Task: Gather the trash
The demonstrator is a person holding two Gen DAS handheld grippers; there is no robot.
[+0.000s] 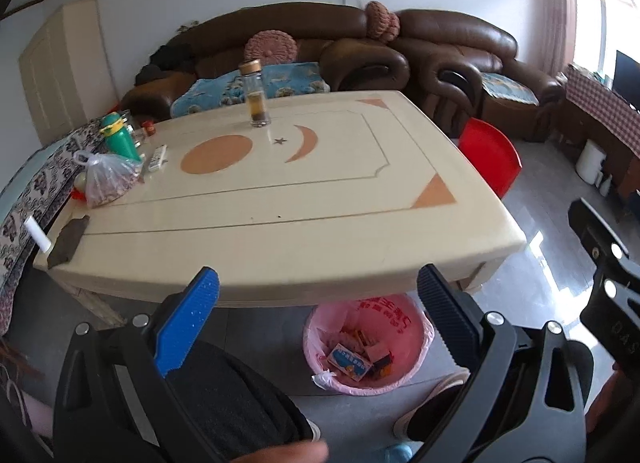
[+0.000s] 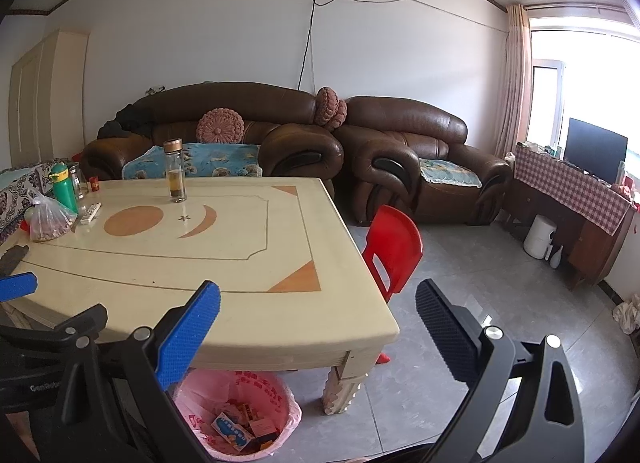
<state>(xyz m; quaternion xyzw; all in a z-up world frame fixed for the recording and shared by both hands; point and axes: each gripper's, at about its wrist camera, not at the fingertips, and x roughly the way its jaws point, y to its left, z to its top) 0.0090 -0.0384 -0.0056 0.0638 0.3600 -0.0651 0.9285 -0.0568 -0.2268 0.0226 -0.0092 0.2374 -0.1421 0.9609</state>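
Observation:
A bin with a pink liner (image 1: pixel 370 347) (image 2: pixel 240 415) stands on the floor under the near edge of the cream table (image 1: pixel 280 191) (image 2: pixel 200 263). Inside it lie several small boxes, one blue and white (image 1: pixel 350 363) (image 2: pixel 234 431). My left gripper (image 1: pixel 318 299) hangs open above the bin, at the table's front edge, with nothing between its fingers. My right gripper (image 2: pixel 318 303) is open too, empty, held over the table's near right corner. The left gripper's blue pad (image 2: pixel 18 285) shows at the left edge of the right wrist view.
On the table stand a glass bottle (image 1: pixel 256 97), a green flask (image 1: pixel 118 137), a plastic bag of food (image 1: pixel 108 179), a remote (image 1: pixel 157 158) and a dark object (image 1: pixel 68 241). A red chair (image 2: pixel 392 247) stands right of the table. Brown sofas line the wall. A person's legs and shoes (image 1: pixel 436 395) are below.

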